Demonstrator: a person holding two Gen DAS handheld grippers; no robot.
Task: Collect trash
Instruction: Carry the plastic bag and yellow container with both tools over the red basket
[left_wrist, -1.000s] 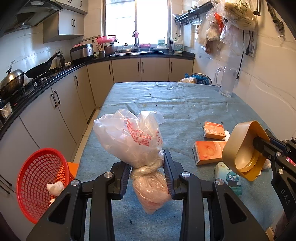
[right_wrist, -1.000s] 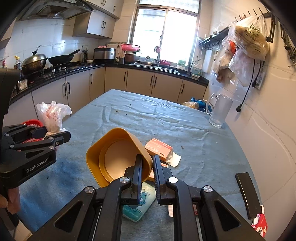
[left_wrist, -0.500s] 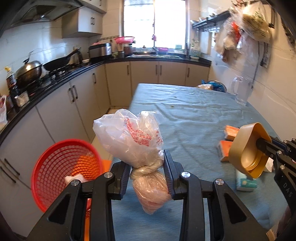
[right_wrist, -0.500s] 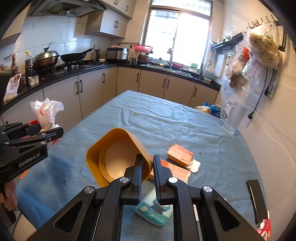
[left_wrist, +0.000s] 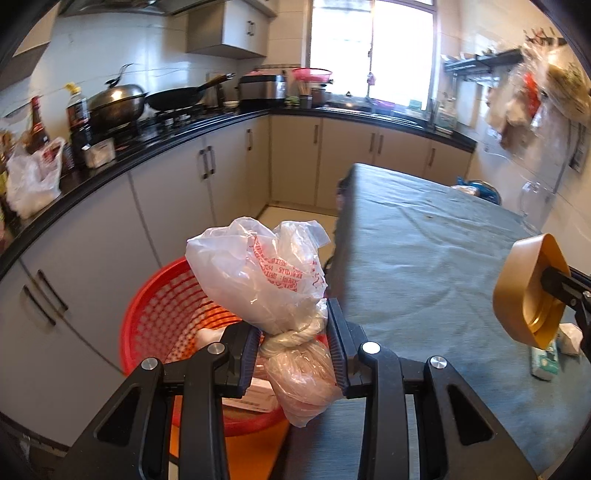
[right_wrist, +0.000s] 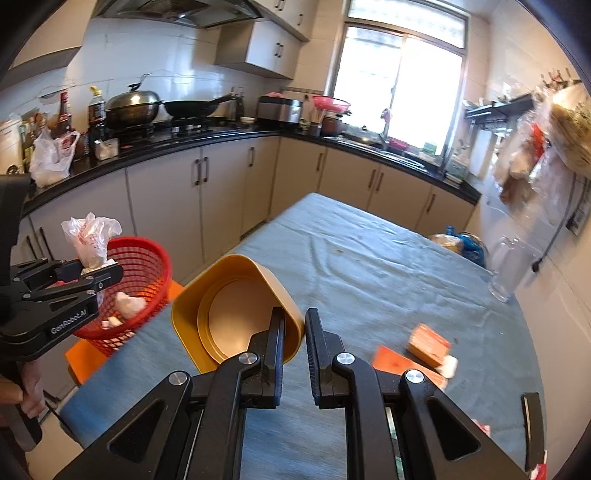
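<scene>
Kitchen cabinets line the far side of the grey-clothed table (left_wrist: 424, 258). Beside the table's edge, the left claw (left_wrist: 291, 343) pinches the knotted white plastic bag (left_wrist: 266, 273) above the red mesh basket (right_wrist: 144, 269); releasing should drop it in. The right claw (right_wrist: 293, 332) grips the yellow bowl (right_wrist: 229, 306) by its rim.

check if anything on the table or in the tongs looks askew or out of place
The yellow dish is held tipped on its side by its rim in the right tongs, opening facing the camera. Orange packets lie scattered on the table.
</scene>
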